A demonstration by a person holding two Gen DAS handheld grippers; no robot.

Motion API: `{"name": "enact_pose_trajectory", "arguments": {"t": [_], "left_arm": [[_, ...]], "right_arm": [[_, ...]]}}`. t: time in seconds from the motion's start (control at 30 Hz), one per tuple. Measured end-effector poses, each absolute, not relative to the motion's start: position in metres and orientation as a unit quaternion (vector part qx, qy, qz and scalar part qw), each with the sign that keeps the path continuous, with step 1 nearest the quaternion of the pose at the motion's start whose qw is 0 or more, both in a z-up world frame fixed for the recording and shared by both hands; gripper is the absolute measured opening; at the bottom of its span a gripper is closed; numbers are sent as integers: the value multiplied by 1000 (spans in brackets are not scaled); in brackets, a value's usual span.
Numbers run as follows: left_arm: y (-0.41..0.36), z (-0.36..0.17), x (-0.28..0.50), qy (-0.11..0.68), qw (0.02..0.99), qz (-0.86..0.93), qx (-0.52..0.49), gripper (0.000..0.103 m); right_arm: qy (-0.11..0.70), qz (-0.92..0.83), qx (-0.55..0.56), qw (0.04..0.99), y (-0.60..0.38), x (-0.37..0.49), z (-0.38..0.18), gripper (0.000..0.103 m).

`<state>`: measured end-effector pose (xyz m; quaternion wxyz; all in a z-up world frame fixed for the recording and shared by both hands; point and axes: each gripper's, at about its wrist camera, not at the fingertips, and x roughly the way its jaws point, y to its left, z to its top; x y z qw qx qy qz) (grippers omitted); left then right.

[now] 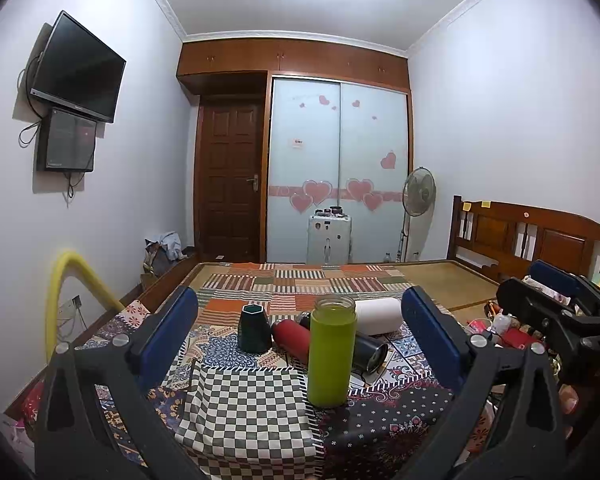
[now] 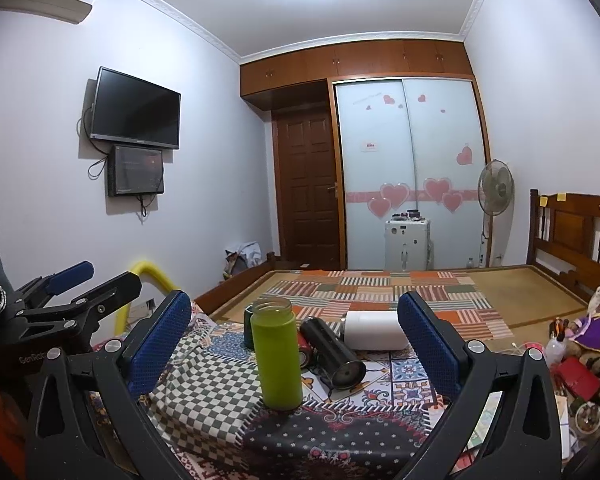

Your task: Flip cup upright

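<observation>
A green cup [image 1: 331,354] [image 2: 277,354] stands upright with its mouth open on the patchwork cloth. Behind it lie a red cup [image 1: 290,335], a black cup [image 1: 369,353] [image 2: 334,356] and a white cup [image 1: 379,315] [image 2: 374,330], all on their sides. A dark green faceted cup [image 1: 254,328] stands to the left. My left gripper [image 1: 300,344] is open and empty, short of the cups. My right gripper [image 2: 296,340] is open and empty too; it also shows at the right of the left wrist view [image 1: 548,300].
The cloth-covered table [image 1: 240,420] stands in front of a bed with a wooden headboard [image 1: 540,236]. Toys and clutter [image 2: 580,344] lie at the right. A yellow tube [image 1: 66,300] arches at the left. A fan [image 1: 419,192] and a white case [image 1: 329,238] stand by the wardrobe.
</observation>
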<state>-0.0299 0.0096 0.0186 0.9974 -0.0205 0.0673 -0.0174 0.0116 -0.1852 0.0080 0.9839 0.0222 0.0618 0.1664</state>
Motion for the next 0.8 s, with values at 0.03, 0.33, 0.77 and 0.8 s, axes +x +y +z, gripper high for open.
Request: {"name": "enact_pose_trajectory", "arguments": {"t": [0.03, 0.33, 0.77, 0.8], "left_arm": [[10, 18, -30, 68, 997, -17, -21, 103], [8, 15, -25, 68, 997, -25, -15, 103], [11, 14, -19, 73, 997, -29, -24, 103], [11, 13, -19, 74, 997, -29, -25, 103]], "right_arm": [[62, 166, 22, 984, -185, 12, 8, 103], [61, 163, 18, 984, -186, 12, 8, 103], [65, 162, 16, 985, -186, 16, 7, 103], [66, 162, 16, 984, -185, 17, 7, 103]]}}
